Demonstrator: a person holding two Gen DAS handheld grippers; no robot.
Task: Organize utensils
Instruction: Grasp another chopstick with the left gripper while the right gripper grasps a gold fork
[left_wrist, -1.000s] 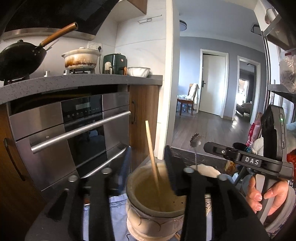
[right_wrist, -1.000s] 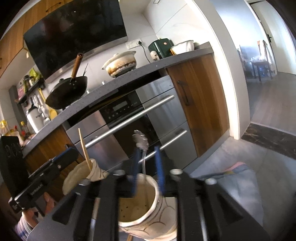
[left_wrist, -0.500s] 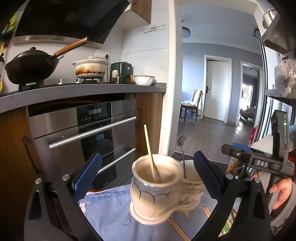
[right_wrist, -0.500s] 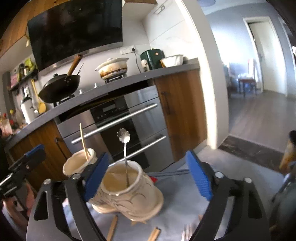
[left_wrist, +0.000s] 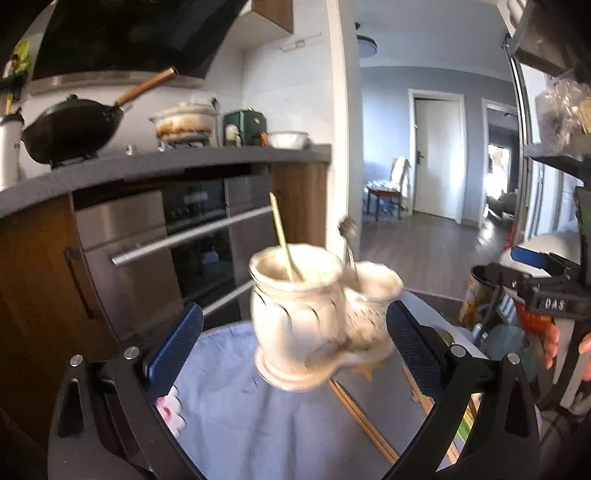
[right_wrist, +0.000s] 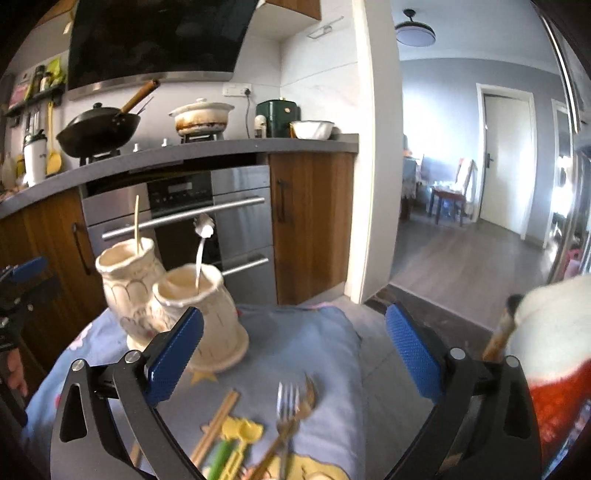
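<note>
Both grippers free: left gripper (left_wrist: 293, 341) jaws wide apart, right gripper (right_wrist: 293, 341) jaws opening, nothing clamped. Twin ceramic holder (right_wrist: 173, 302) upright on blue cloth (right_wrist: 303, 339), chopstick (right_wrist: 137, 225) + spoon (right_wrist: 201, 247) sorted one per pot. Fork (right_wrist: 286, 406), loose chopsticks (right_wrist: 216, 424) lie near the right gripper, prob next

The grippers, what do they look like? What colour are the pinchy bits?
Each gripper has two black, angular arms with silver bolts near the tips. The left gripper and the right gripper both carry blue pads with a bumpy, dotted texture. In the left wrist view, the right one's black body shows white letters, "DAS".
</note>
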